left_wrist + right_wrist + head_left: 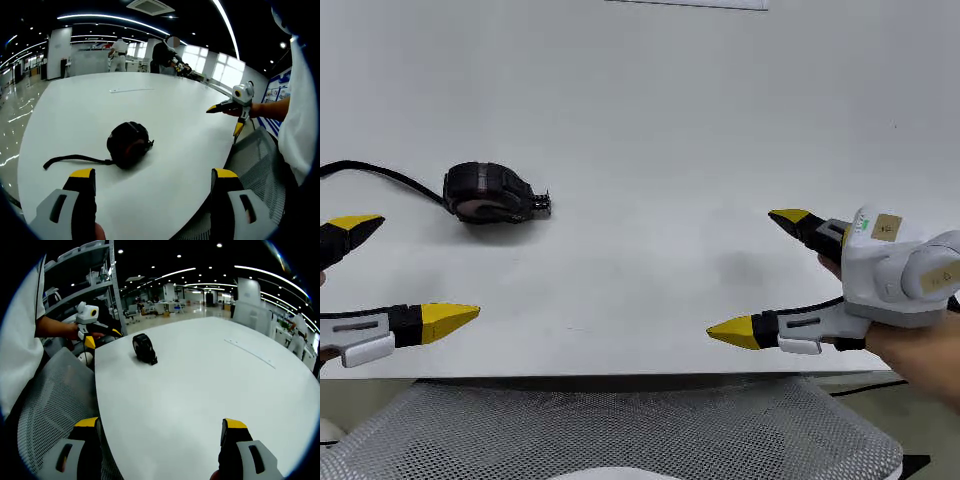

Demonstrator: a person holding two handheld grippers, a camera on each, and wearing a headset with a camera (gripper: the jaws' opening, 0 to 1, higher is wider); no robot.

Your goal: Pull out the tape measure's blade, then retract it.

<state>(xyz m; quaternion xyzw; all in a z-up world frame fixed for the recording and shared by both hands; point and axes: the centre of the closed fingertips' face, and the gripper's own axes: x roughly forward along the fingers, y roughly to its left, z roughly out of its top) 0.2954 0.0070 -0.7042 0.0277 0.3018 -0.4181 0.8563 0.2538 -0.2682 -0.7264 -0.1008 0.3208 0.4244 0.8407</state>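
A black tape measure (pixel 488 192) with a black wrist strap (pixel 380 176) lies on the white table (pixel 660 130), blade hook facing right and blade retracted. It also lies ahead in the left gripper view (pixel 128 144) and far off in the right gripper view (pixel 144 348). My left gripper (pixel 415 270) stands open at the table's front left edge, a short way in front of the tape measure. My right gripper (pixel 765 275) stands open at the front right, well apart from it. Both hold nothing.
A grey mesh chair (pixel 610 425) sits below the table's front edge. A thin white strip (pixel 248 352) lies far across the table. People stand at distant benches (pixel 165 52).
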